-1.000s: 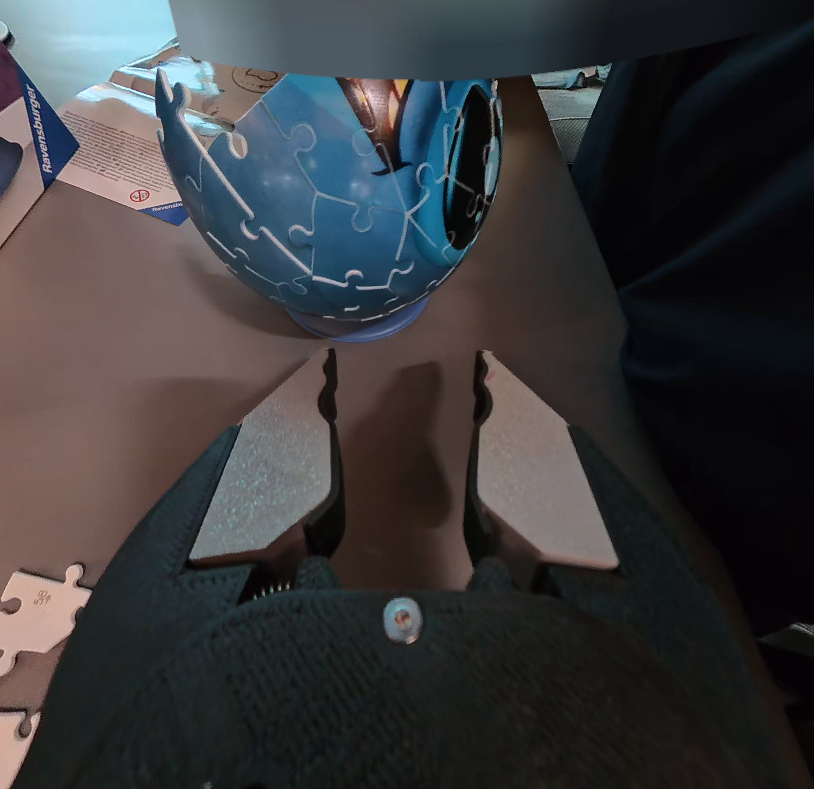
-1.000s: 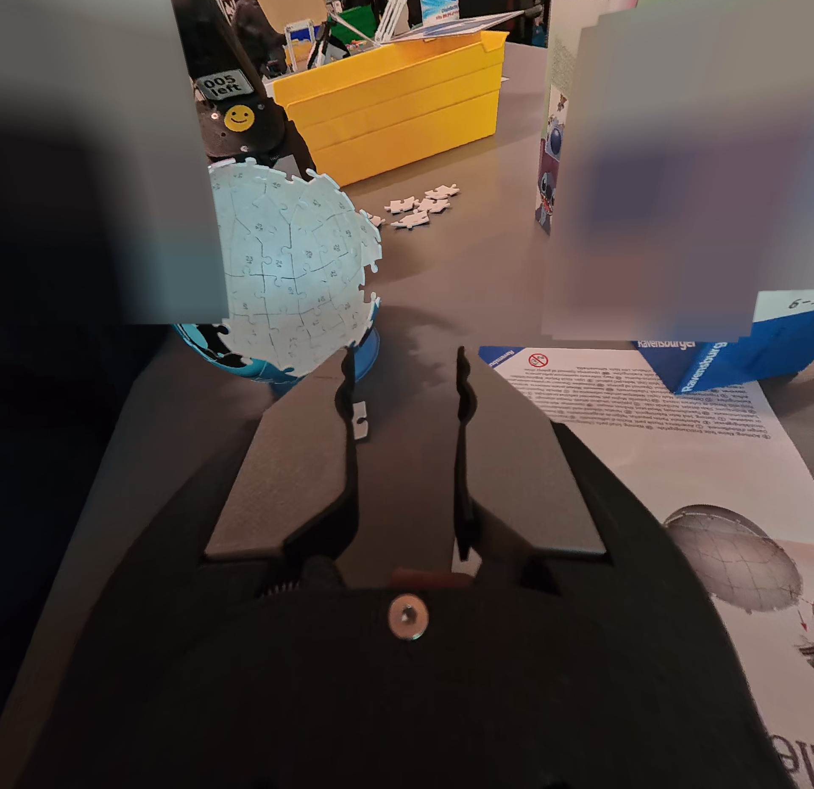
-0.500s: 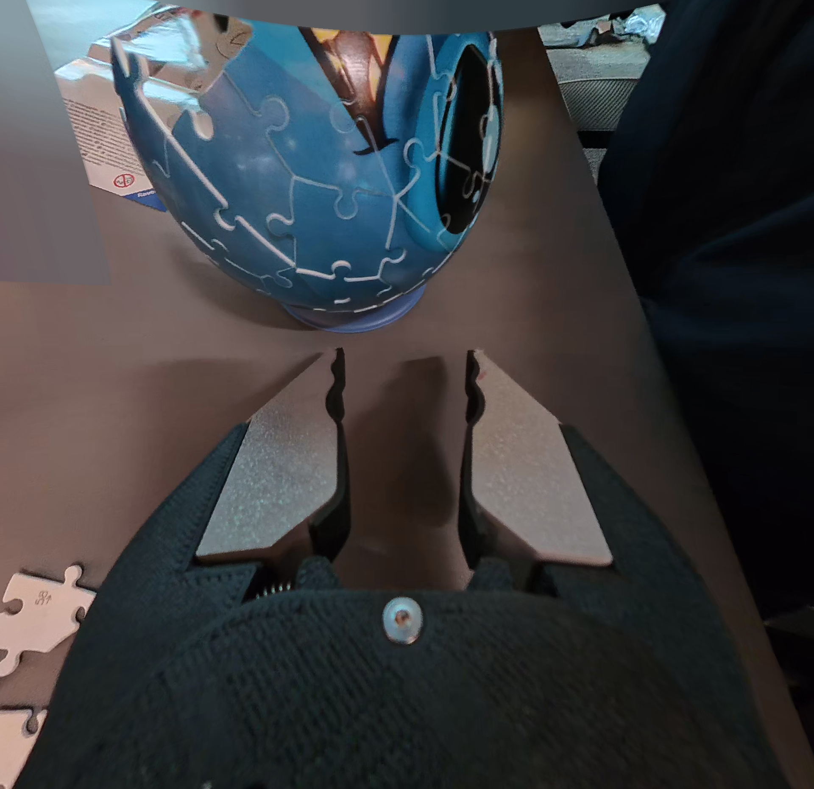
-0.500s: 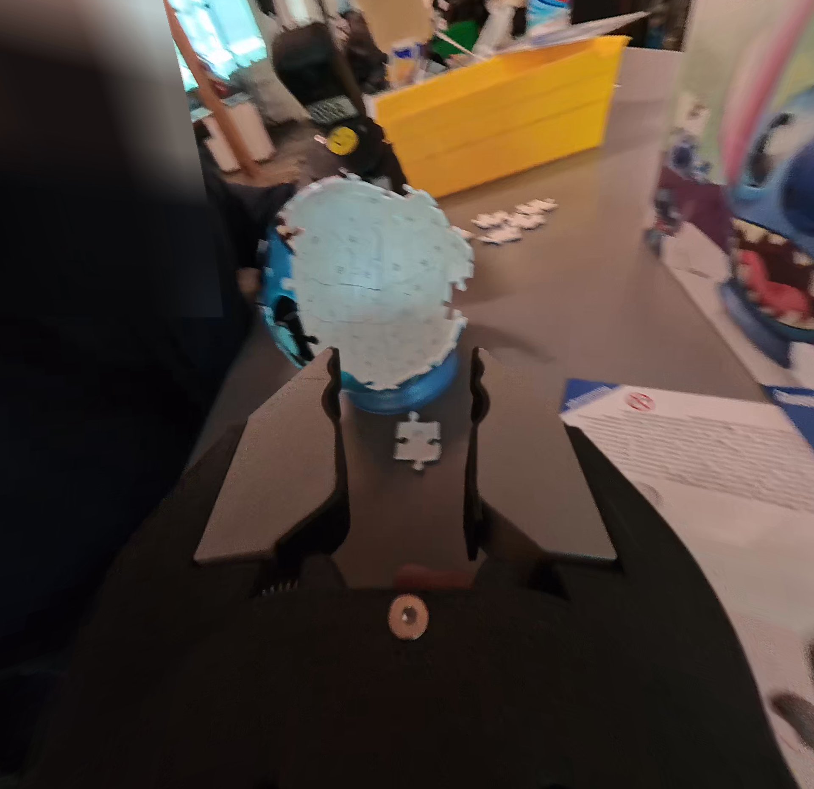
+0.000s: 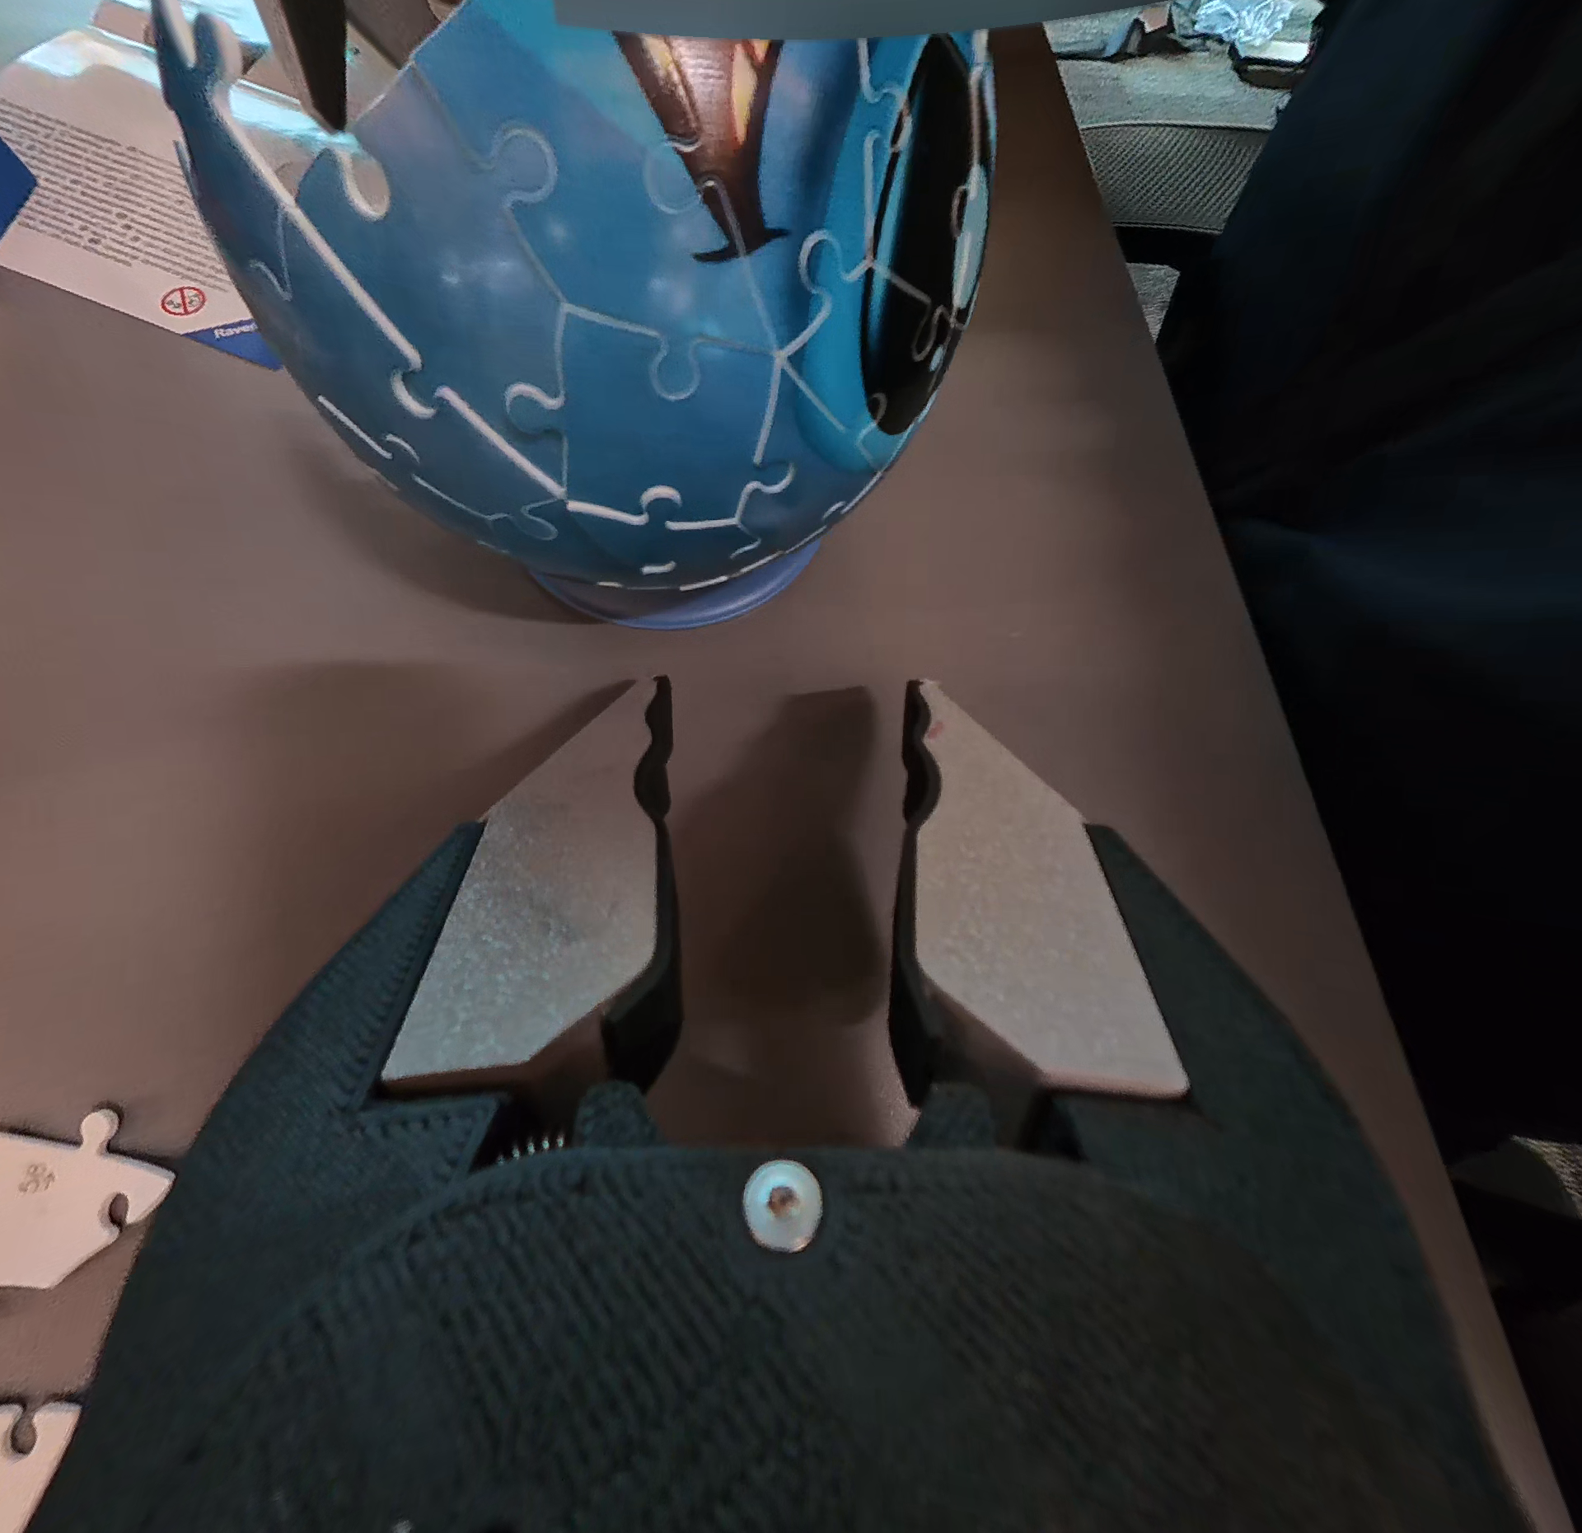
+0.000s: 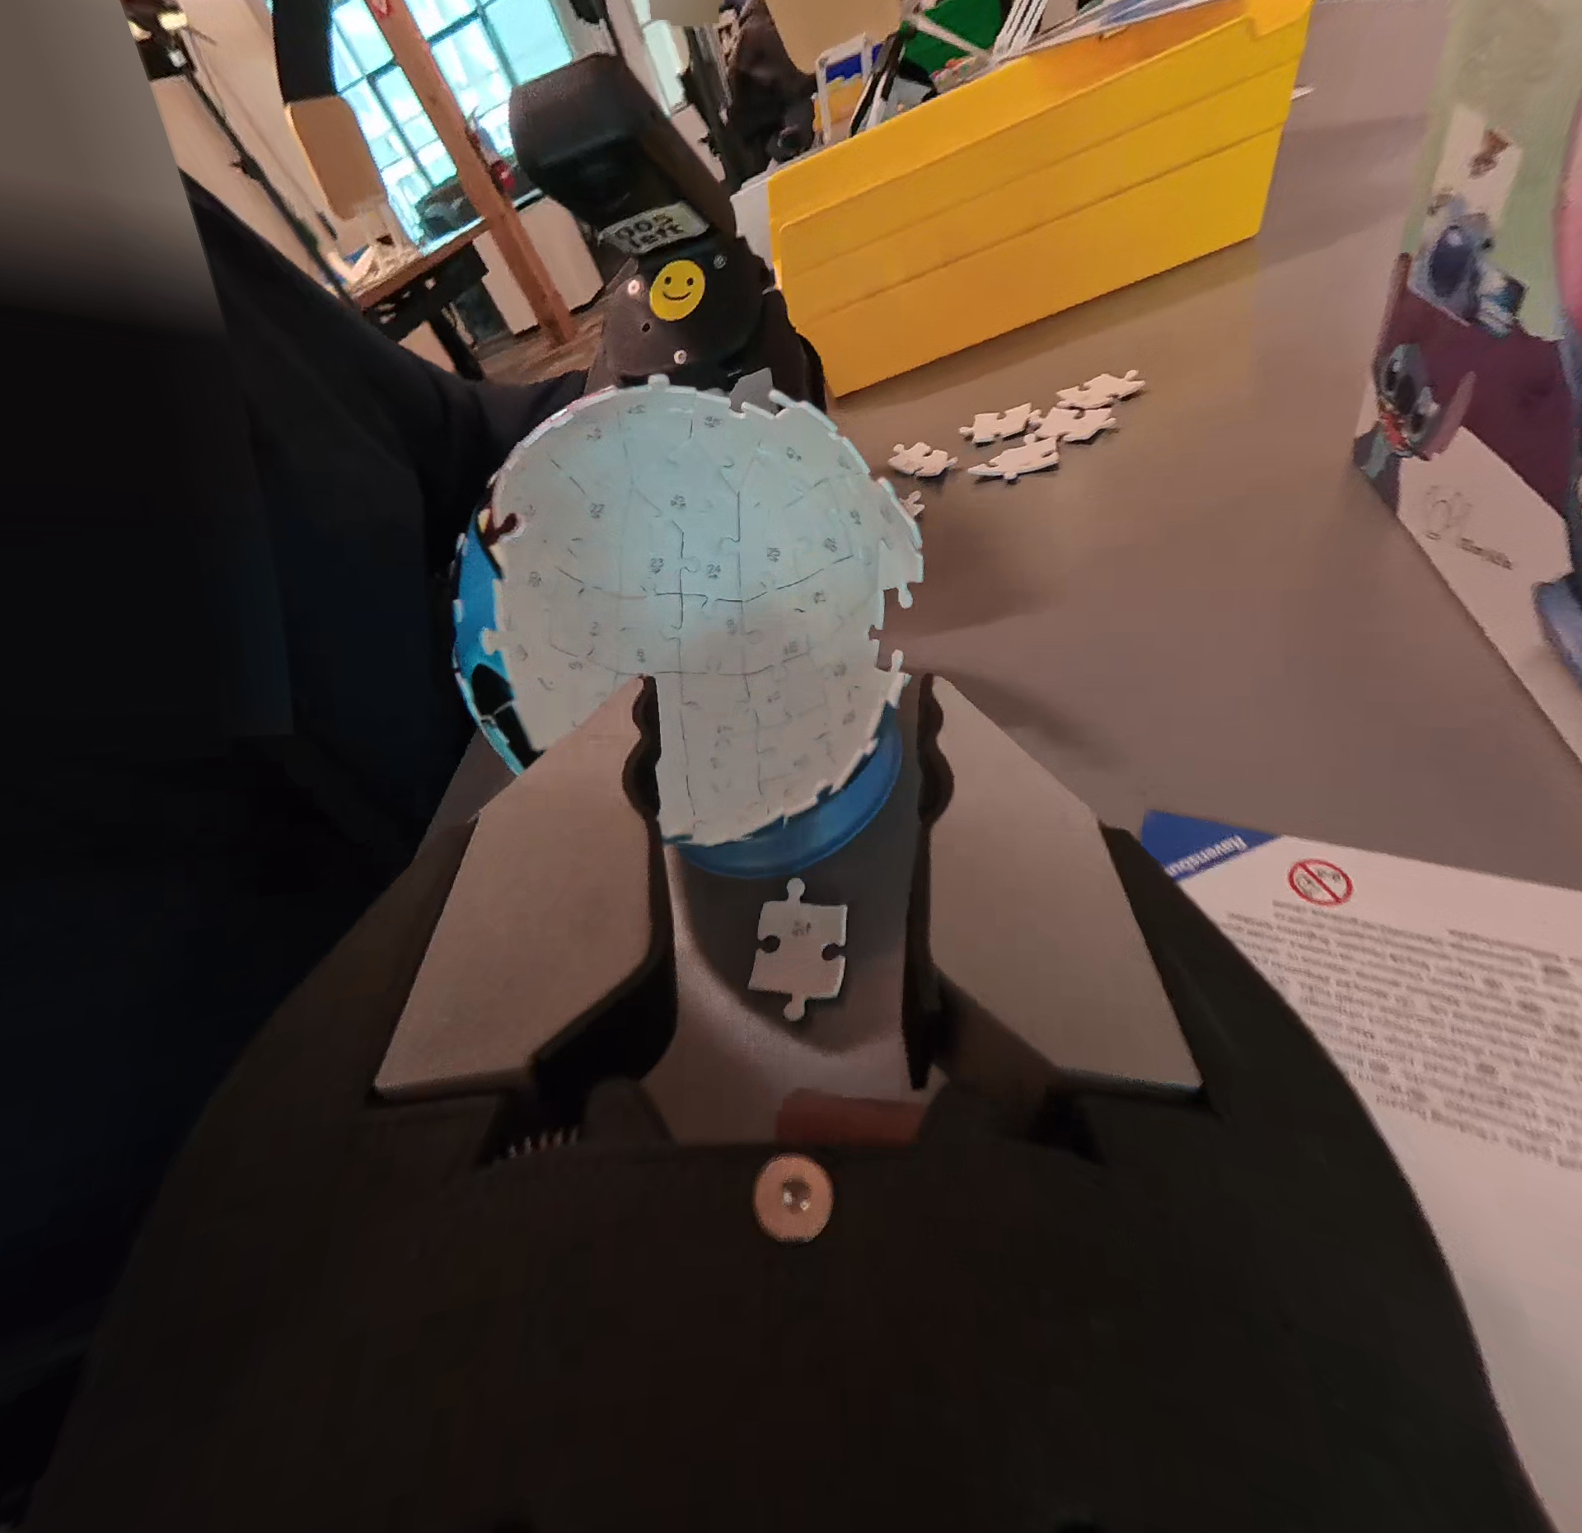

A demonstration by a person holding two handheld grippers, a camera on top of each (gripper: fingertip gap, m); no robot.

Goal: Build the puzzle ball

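Note:
The half-built puzzle ball stands on a blue ring stand on the grey table. Its blue printed outside faces the left wrist view; its white inside faces the right wrist view. My left gripper is open and empty, just short of the stand. My right gripper is open and empty on the ball's opposite side, its tips framing the ball's lower edge. A loose white puzzle piece lies on the table between the right fingers, near the stand. The left gripper's body shows behind the ball.
Several loose white pieces lie behind the ball near a yellow bin. The puzzle box stands at right, an instruction sheet lies in front of it. More pieces lie at lower left of the left gripper. A person's dark clothing borders the table edge. The gap from one gripper's tips to the other's is roughly 15 cm. My right gripper is the nearer one to the loose white puzzle piece: about 8 cm, against 15 cm.
My right gripper has swung left and closed in on the ball, so the loose piece now lies between its fingers. My left gripper has moved closer to the ball, jaws slightly narrower.

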